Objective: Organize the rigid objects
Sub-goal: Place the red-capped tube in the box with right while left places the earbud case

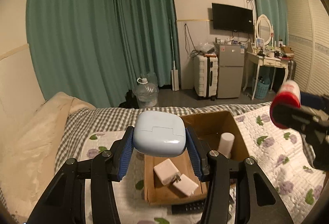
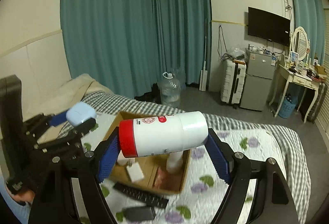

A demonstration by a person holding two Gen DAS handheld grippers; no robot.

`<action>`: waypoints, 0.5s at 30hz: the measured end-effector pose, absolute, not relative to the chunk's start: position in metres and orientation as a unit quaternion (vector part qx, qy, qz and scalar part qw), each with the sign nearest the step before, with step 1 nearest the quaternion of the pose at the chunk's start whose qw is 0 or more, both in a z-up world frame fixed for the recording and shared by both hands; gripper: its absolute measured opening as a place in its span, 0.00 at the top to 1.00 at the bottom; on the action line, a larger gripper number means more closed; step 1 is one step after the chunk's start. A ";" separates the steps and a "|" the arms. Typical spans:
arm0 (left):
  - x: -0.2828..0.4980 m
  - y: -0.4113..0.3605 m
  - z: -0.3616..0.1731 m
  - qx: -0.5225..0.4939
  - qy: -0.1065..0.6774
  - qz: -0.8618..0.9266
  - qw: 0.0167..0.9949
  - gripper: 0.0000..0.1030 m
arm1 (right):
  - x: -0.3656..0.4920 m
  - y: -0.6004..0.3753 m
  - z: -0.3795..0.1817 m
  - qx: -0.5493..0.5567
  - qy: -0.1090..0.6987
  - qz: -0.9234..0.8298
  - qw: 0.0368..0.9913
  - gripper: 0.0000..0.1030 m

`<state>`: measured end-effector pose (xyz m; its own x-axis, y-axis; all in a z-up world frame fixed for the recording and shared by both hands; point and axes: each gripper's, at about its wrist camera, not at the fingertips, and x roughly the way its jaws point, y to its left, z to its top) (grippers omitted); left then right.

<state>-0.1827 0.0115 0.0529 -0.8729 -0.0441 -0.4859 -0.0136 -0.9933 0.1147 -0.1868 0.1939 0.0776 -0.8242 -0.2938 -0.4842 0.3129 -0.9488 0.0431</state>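
Note:
My left gripper point(image 1: 159, 150) is shut on a pale blue rounded case point(image 1: 158, 133) and holds it in the air above the near end of an open cardboard box point(image 1: 207, 121) on the bed. My right gripper point(image 2: 162, 151) is shut on a white canister with a red cap point(image 2: 162, 133), held sideways above the same box point(image 2: 183, 180). The canister point(image 1: 286, 98) also shows at the right of the left wrist view. The case point(image 2: 80, 113) shows at the left of the right wrist view. In the box lie two white adapters point(image 1: 166, 170) and an upright white bottle point(image 1: 225, 142).
A black remote point(image 2: 140, 195) and a dark flat device point(image 2: 139, 213) lie on the floral quilt point(image 2: 257, 154) by the box's near end. A beige pillow point(image 1: 37, 141) lies at the left. Beyond the bed stand a water jug point(image 1: 145, 92), suitcase point(image 1: 205, 78), fridge point(image 1: 230, 72) and dressing table point(image 1: 267, 63).

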 end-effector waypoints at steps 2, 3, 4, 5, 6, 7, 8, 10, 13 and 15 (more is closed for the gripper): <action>-0.199 0.013 0.041 0.259 -0.061 -0.964 0.009 0.52 | -0.209 0.188 0.071 0.255 0.023 -0.954 0.157 0.23; -0.205 0.013 0.034 0.265 -0.062 -0.962 0.009 0.52 | -0.217 0.186 0.068 0.258 0.023 -0.953 0.157 0.23; -0.217 0.012 0.025 0.274 -0.060 -0.960 0.010 0.52 | -0.229 0.183 0.061 0.263 0.024 -0.951 0.158 0.23; -0.222 0.013 0.018 0.281 -0.060 -0.958 0.011 0.52 | -0.238 0.180 0.055 0.268 0.025 -0.950 0.157 0.23; -0.232 0.013 0.009 0.290 -0.061 -0.955 0.013 0.52 | -0.249 0.177 0.047 0.275 0.028 -0.948 0.157 0.23; -0.239 0.014 -0.001 0.299 -0.063 -0.952 0.014 0.52 | -0.257 0.175 0.040 0.280 0.031 -0.947 0.157 0.23; -0.243 0.015 -0.007 0.304 -0.065 -0.950 0.014 0.52 | -0.265 0.173 0.033 0.285 0.034 -0.945 0.155 0.23; -0.253 0.017 -0.023 0.314 -0.069 -0.947 0.012 0.52 | -0.277 0.171 0.019 0.294 0.035 -0.943 0.152 0.23; -0.259 0.019 -0.040 0.322 -0.067 -0.944 0.008 0.50 | -0.289 0.172 0.001 0.303 0.030 -0.940 0.152 0.23; -0.260 0.017 -0.048 0.330 -0.063 -0.942 0.004 0.49 | -0.291 0.170 -0.008 0.307 0.030 -0.939 0.153 0.23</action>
